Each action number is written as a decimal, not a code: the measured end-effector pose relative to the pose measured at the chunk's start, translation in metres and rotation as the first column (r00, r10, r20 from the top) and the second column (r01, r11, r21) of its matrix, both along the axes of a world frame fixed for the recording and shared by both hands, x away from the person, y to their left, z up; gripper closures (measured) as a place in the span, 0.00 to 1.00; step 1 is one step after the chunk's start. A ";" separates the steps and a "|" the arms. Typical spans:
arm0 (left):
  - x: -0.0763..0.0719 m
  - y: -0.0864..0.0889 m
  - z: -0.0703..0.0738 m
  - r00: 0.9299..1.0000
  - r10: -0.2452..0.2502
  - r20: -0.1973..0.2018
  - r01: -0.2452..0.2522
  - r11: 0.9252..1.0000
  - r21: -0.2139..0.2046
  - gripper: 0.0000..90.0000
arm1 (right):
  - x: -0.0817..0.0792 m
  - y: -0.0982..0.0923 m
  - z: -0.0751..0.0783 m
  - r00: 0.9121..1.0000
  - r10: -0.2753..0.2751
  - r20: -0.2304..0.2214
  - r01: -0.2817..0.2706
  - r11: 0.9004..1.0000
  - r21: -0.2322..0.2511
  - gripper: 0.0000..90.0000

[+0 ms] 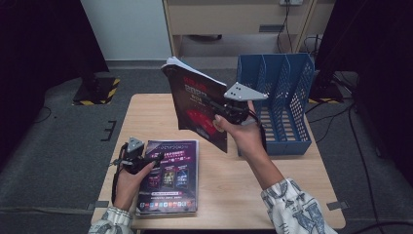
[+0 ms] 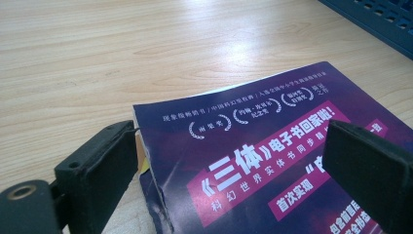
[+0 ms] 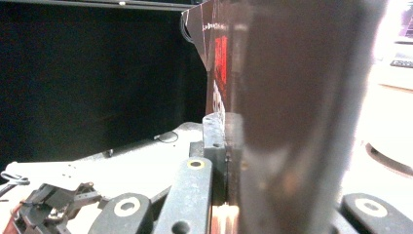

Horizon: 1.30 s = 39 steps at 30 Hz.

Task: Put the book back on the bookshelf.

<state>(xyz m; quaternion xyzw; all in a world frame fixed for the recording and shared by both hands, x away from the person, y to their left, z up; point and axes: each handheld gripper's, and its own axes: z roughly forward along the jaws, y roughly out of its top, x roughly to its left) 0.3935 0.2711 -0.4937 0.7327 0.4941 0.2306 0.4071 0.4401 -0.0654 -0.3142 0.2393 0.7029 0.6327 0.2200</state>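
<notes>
Two magazines are in play: the dark red-covered magazine (image 1: pixel 197 105) is hanging upright in the air above the middle of the table, just left of the blue file rack (image 1: pixel 277 105), and the right gripper (image 1: pixel 225 111) is clamping its lower right edge, jaws pressed tight on the cover. The purple magazine (image 1: pixel 169 176) is lying flat at the near left of the wooden table (image 1: pixel 229 185), and the left gripper (image 2: pixel 229 161) is resting at its left edge with jaws spread wide, one pad (image 2: pixel 104 170) beside the spine and the other over the cover, gripping nothing. Judging by the pose, the held magazine is heading for one of the rack's slots, so the grip is asking for care: the magazine is leaning and its loose pages are fanning at the top, so keeping it vertical and lining the bottom edge up with a slot opening before lowering looks wise. The rack's front walls and dividers are the edges to mind; a corner catching there could fold the cover. Room is lying open above the rack and across the bare right half of the table, while the left hand (image 1: pixel 127 181) is sitting well apart from that path.
</notes>
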 end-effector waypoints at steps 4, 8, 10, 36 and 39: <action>-0.001 0.000 -0.001 1.000 -0.002 0.003 0.001 1.000 0.010 0.07 | 0.002 0.001 0.004 1.000 -0.003 -0.004 0.003 1.000 0.001 0.96; -0.001 0.002 -0.001 1.000 0.010 0.001 -0.010 1.000 0.011 0.07 | 0.005 0.004 0.007 1.000 0.000 -0.007 0.000 1.000 0.001 0.96; 0.000 0.002 -0.002 1.000 0.010 -0.002 -0.010 1.000 0.017 0.07 | 0.007 0.006 0.009 1.000 0.002 -0.005 -0.002 1.000 -0.007 0.96; -0.001 0.005 -0.007 1.000 0.020 -0.019 -0.019 0.999 0.038 0.07 | 0.027 -0.007 0.027 0.997 -0.072 -0.027 0.073 0.997 0.014 0.96; -0.001 0.004 -0.008 0.999 0.028 -0.021 -0.027 0.999 0.033 0.07 | 0.027 -0.012 0.029 0.996 -0.080 -0.028 0.080 0.997 0.022 0.96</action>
